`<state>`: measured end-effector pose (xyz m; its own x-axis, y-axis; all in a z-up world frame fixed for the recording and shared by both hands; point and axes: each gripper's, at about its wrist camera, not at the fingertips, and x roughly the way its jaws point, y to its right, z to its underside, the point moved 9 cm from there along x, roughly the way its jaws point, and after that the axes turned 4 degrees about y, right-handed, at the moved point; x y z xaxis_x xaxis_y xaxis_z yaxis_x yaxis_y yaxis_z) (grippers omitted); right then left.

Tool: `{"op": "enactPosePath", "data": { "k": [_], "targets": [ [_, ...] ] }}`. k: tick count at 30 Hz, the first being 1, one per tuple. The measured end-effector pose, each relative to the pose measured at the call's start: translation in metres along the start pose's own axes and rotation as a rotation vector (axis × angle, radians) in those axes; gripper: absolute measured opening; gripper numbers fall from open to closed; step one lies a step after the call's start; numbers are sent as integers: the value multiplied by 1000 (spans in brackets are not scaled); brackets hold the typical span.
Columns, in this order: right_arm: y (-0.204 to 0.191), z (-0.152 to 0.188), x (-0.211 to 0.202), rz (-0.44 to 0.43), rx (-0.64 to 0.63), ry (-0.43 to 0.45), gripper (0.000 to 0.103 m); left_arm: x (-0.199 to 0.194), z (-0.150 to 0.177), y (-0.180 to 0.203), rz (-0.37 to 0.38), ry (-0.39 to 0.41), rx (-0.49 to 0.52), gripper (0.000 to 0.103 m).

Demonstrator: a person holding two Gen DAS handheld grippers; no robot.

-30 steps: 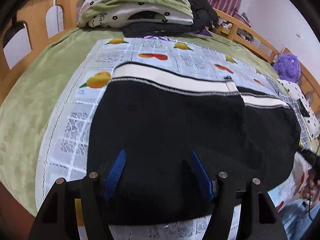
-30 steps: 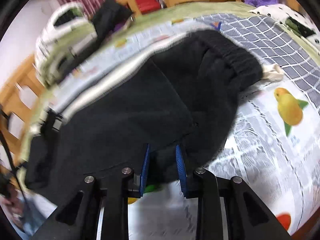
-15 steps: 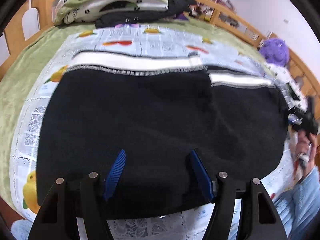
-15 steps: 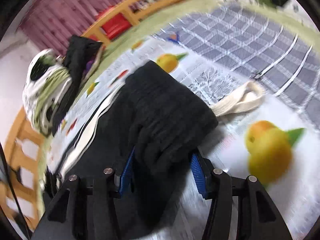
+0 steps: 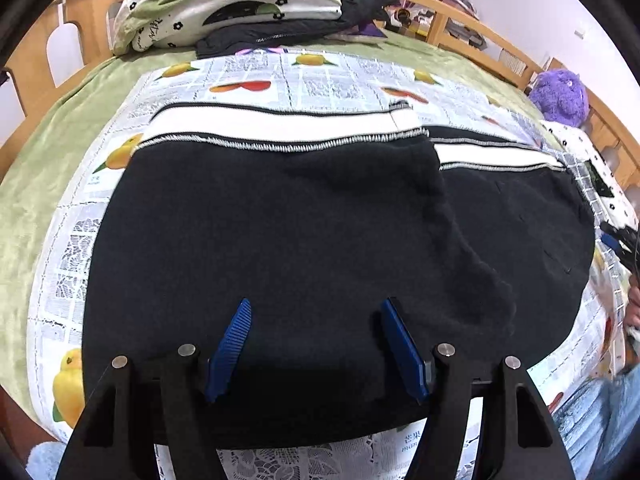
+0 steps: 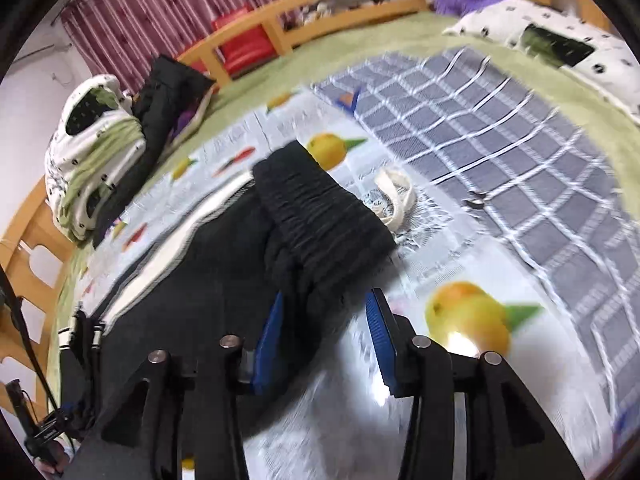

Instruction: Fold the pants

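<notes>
Black pants (image 5: 280,240) with a white side stripe (image 5: 272,126) lie flat across the fruit-print sheet, one layer folded over the other. My left gripper (image 5: 314,308) hovers over their near edge, open, with only cloth beneath it. In the right wrist view the pants (image 6: 224,280) end in a ribbed waistband (image 6: 320,208) with a white drawstring (image 6: 394,192) trailing out. My right gripper (image 6: 324,300) stands open at that end. Bunched black cloth lies between its blue pads (image 6: 376,320), which do not press on it.
Folded bedding (image 5: 224,4) and a dark jacket (image 5: 280,36) are piled at the head of the bed. A wooden rail (image 5: 460,28) runs along the far side, with a purple plush toy (image 5: 560,96) by it. A grey checked blanket (image 6: 500,120) lies beyond the waistband.
The right gripper's jaws have widened off the black cloth they were pinching, and it has slid along to the waistband end. The left gripper shifted a little sideways over the pants, still open.
</notes>
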<state>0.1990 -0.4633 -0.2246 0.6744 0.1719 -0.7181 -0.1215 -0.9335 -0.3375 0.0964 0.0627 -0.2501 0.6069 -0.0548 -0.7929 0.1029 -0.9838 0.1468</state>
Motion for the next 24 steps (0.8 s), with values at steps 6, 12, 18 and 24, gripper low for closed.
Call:
{"op": "enactPosePath", "data": {
  "k": [6, 12, 18, 24],
  "targets": [
    [-88, 35, -30, -76, -200, -2, 43, -16, -2, -9, -12, 20, -28, 66],
    [-151, 137, 7, -92, -462, -115, 44, -39, 1, -35, -56, 34, -53, 66],
    [-151, 149, -10, -48, -414, -130, 42, -59, 12, -74, -66, 46, -151, 66],
    [-207, 134, -35, -117, -437, -52, 42, -70, 21, -98, -82, 63, -237, 66]
  ]
}}
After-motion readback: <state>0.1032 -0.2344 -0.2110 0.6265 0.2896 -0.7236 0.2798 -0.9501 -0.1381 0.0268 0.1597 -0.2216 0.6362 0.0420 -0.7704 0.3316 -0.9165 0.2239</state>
